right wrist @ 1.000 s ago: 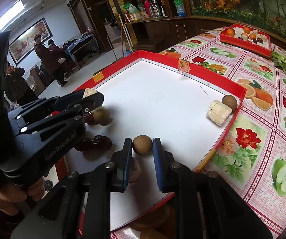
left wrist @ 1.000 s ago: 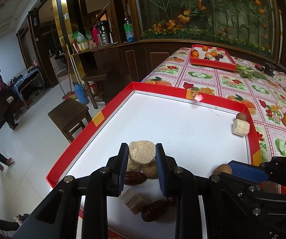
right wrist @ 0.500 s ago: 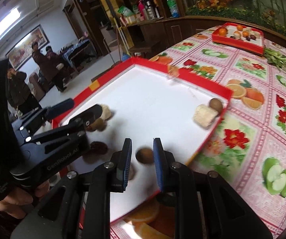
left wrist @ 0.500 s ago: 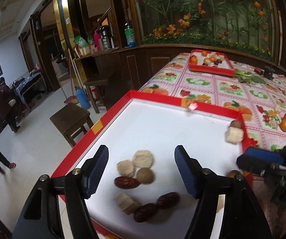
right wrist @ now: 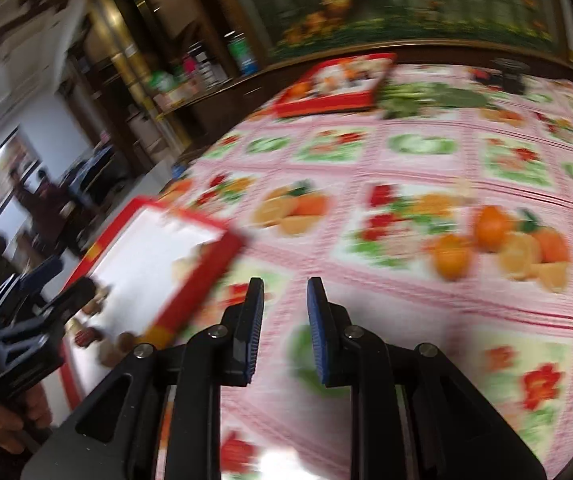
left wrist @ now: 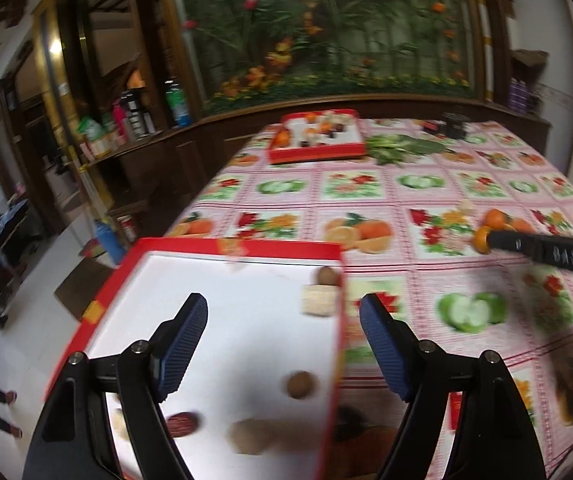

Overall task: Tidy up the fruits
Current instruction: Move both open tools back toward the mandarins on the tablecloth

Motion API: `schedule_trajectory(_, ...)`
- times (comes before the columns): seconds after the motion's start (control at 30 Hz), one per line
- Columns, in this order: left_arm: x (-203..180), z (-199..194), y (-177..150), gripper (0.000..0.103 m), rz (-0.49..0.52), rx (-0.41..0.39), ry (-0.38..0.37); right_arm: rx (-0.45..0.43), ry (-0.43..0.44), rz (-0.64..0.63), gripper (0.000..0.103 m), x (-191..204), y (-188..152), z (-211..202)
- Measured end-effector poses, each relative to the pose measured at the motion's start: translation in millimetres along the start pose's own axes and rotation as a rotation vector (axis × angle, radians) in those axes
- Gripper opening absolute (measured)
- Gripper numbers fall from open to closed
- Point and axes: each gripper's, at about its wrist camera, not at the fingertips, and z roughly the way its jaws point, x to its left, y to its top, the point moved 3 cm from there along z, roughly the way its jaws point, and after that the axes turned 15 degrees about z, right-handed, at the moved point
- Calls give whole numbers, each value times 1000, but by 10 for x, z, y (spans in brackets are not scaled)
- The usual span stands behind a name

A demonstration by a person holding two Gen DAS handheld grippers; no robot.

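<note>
Two red trays: the near tray (left wrist: 242, 249) and the far tray (left wrist: 318, 152); two loose oranges (right wrist: 452, 258) (right wrist: 492, 226) on the worktop (left wrist: 406, 188).

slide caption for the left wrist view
Left gripper, jaws opening and empty, above the red tray of dried fruits on a fruit-print tablecloth.

A home dining room — fruit-print tablecloth (left wrist: 366, 184), cluttered wooden shelves (left wrist: 126, 128)

Fruit-print table (left wrist: 366, 184) with two red trays (left wrist: 246, 246), oranges (right wrist: 490, 226), leafy greens (left wrist: 398, 148)
</note>
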Motion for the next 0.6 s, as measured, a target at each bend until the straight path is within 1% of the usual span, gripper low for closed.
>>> schedule_trajectory(0.17,-235,16,46,79,51,-1,-51,-66,-97,69,24,-585,211,-232)
schedule_trajectory(0.3,-312,50,28,79,57,16,-74,-69,-143,125,24,-941,265,-328)
schedule_trajectory(0.43,-437,65,-32,79,76,35,-110,-70,-182,160,24,-1149,294,-389)
schedule_trajectory(0.5,-514,59,-59,79,88,41,-128,-89,-204,180,24,-1246,325,-453)
schedule_trajectory(0.6,-666,52,-92,79,116,51,-175,-116,-212,223,24,-1406,357,-571)
